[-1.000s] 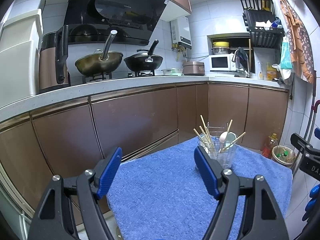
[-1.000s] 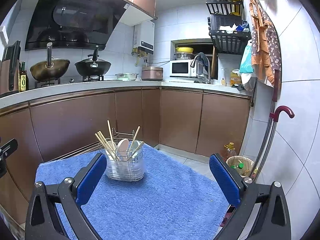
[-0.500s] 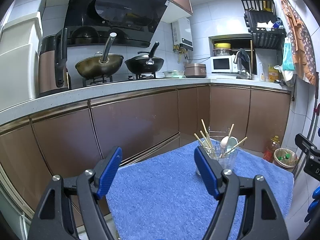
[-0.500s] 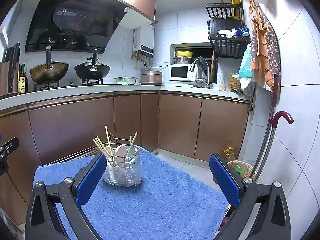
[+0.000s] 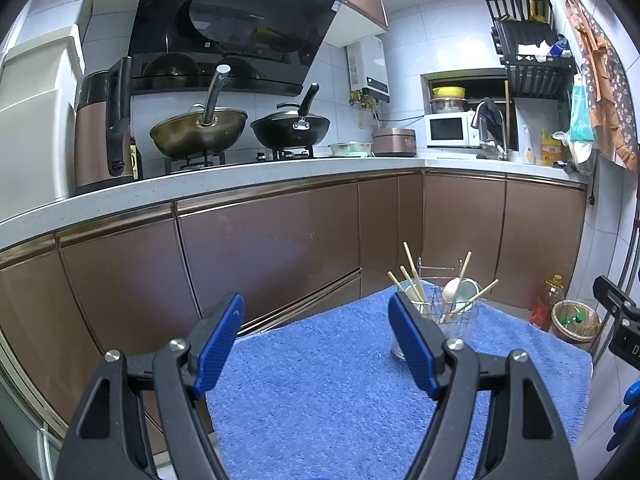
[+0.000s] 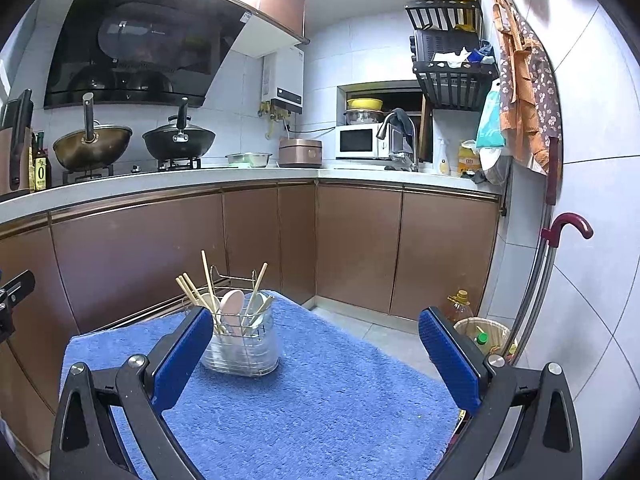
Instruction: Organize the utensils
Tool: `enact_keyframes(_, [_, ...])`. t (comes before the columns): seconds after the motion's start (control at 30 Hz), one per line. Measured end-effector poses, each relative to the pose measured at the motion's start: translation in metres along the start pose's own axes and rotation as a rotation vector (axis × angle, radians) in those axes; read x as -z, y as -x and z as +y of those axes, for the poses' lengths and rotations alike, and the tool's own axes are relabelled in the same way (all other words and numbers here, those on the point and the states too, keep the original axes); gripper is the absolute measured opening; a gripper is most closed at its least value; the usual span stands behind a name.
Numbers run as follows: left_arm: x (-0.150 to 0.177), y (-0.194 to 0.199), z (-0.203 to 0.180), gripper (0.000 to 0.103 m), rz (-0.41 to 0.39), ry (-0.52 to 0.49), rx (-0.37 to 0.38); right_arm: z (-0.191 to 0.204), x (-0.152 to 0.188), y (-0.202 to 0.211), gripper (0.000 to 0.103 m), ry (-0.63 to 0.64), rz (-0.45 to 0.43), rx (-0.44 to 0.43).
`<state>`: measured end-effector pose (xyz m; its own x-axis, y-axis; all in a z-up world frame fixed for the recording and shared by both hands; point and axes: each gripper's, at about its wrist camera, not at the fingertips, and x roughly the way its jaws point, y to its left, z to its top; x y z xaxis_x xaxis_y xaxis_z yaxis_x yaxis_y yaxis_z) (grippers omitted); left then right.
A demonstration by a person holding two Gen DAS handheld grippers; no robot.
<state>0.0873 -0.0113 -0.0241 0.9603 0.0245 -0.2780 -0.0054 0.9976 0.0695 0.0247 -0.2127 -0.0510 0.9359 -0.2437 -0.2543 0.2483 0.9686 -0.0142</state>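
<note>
A clear utensil holder with a wire frame stands on a blue towel. It holds wooden chopsticks and pale spoons. It also shows in the left wrist view, partly behind my right finger. My left gripper is open and empty, above the towel, short of the holder. My right gripper is open and empty, with the holder just beyond its left finger.
Brown kitchen cabinets run behind the towel-covered table. The counter carries two woks, a microwave and a faucet. A bin with bottles and an oil bottle stand on the floor at the right. A red-handled cane leans on the wall.
Both grippers have drawn back and risen slightly; the holder looks smaller and lower in both views. Both grippers stay open.
</note>
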Motion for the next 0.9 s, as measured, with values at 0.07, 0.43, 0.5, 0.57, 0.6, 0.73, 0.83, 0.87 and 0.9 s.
enact_keyframes(0.07, [0.001, -0.002, -0.002, 0.073, 0.003, -0.005, -0.001, -0.001, 0.001, -0.003, 0.103, -0.001, 0.005, -0.003])
enact_keyframes(0.43, [0.005, -0.013, -0.009, 0.073, 0.017, -0.014, -0.006, -0.008, 0.005, -0.018, 0.103, -0.012, 0.028, 0.002])
enact_keyframes(0.5, [0.006, -0.015, -0.009, 0.073, 0.022, -0.015, -0.004, -0.008, 0.007, -0.02, 0.103, -0.013, 0.032, 0.003])
enact_keyframes(0.57, [0.007, -0.017, -0.009, 0.073, 0.026, -0.012, 0.0, -0.007, 0.008, -0.023, 0.103, -0.011, 0.039, 0.004])
enact_keyframes(0.6, [0.007, -0.018, -0.009, 0.073, 0.028, -0.011, 0.002, -0.007, 0.009, -0.024, 0.103, -0.008, 0.043, 0.004])
enact_keyframes(0.73, [0.01, -0.022, -0.008, 0.073, 0.038, -0.005, 0.002, -0.005, 0.012, -0.03, 0.103, -0.002, 0.056, 0.005])
enact_keyframes(0.83, [0.012, -0.026, -0.006, 0.073, 0.045, -0.003, 0.004, -0.004, 0.014, -0.034, 0.103, 0.0, 0.064, 0.008])
enact_keyframes(0.87, [0.012, -0.027, -0.006, 0.073, 0.047, -0.001, 0.005, -0.004, 0.014, -0.035, 0.103, 0.0, 0.066, 0.009])
enact_keyframes(0.9, [0.012, -0.028, -0.006, 0.073, 0.049, 0.001, 0.006, -0.004, 0.015, -0.036, 0.103, 0.002, 0.068, 0.011])
